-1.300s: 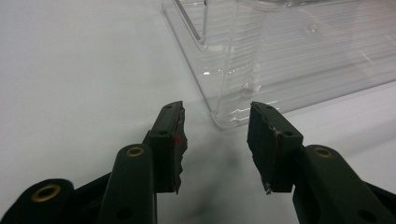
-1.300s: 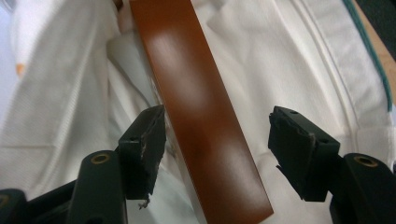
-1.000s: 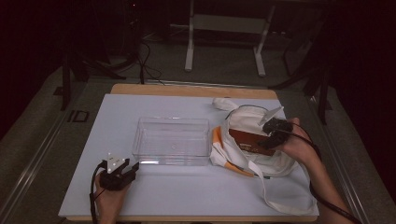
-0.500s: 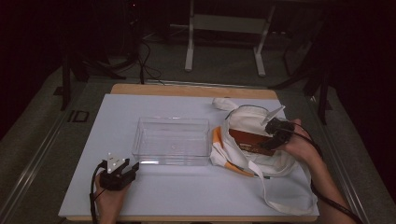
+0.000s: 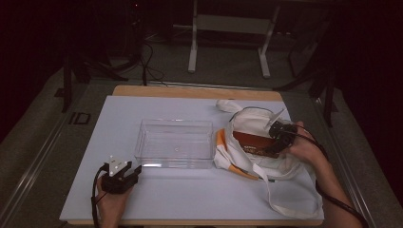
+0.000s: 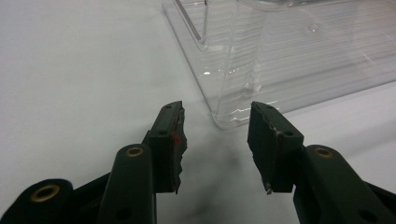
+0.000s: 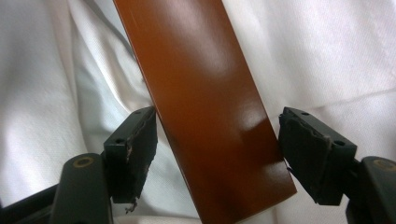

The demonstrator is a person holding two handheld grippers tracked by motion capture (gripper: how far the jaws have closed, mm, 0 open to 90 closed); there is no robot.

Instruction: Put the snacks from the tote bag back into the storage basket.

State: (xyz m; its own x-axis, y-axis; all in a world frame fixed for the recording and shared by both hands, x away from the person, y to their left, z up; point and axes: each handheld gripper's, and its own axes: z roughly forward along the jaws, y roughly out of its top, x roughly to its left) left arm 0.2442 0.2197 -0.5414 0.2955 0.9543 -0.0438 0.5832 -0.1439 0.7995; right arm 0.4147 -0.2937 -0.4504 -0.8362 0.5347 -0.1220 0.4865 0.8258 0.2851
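A glossy brown box lies in the mouth of a white cloth bag at the right of the table. My right gripper reaches into the bag over the box's right end. In the right gripper view the brown box lies between the jaws; they have just been opening, and a gap shows at the right pad. My left gripper rests open on the table at the front left. Nothing lies between its fingers, which point at a corner of the clear container.
The clear plastic container stands empty mid-table, just left of the bag. The bag has orange trim, and its long strap loops toward the front right edge. A white mat covers the tabletop.
The right gripper has sunk a little toward the bag and its jaws have spread wider around the brown box. The left gripper has stayed put.
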